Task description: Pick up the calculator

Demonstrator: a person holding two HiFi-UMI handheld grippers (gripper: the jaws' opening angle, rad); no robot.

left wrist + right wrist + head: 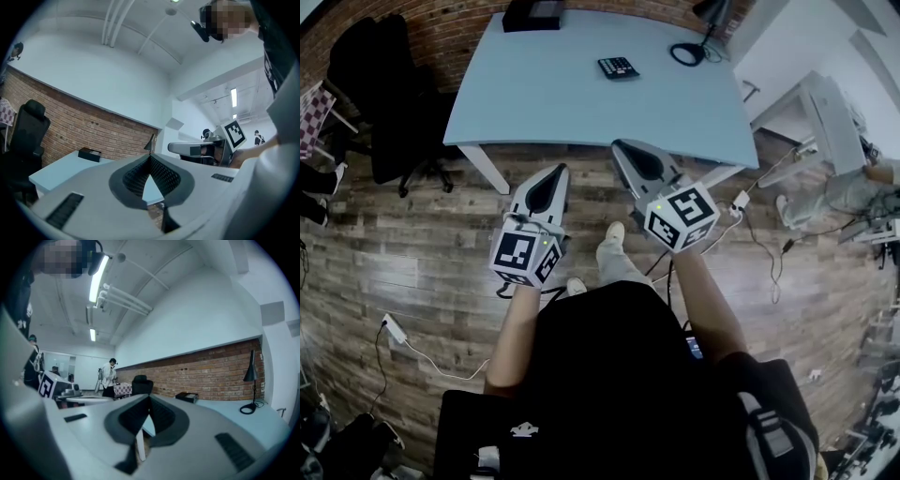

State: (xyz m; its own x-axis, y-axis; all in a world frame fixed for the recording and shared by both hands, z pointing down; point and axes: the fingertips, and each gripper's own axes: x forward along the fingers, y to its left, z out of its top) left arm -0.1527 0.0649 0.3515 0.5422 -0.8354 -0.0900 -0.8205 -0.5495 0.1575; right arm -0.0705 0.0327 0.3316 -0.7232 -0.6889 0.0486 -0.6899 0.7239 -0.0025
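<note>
Calculator (618, 67) lies flat on the light blue table (544, 108), in the far half and right of centre. Nothing touches it. The lamp (692, 49) stands near it, base at the table's far right corner. A black box (532, 14) sits at the far edge, left of the calculator and apart from it.

Left gripper (560, 171): jaws fully closed, tips meeting, nothing between them. It's held level over the wood floor (412, 244), just short of the table's near edge and close to the white table leg (486, 169). Its marker cube (525, 255) faces the head camera.

Right gripper (620, 145): its own view shows the jaws closed tip to tip, empty. It's also level, with the tips about at the table's near edge. Marker cube (682, 216) sits behind the jaws.

Both grippers are well apart from the calculator, side by side, pointing toward the table.

A black office chair (394, 94) stands off the table's left edge, against the brick wall (441, 33). White cables (422, 354) lie on the floor.
</note>
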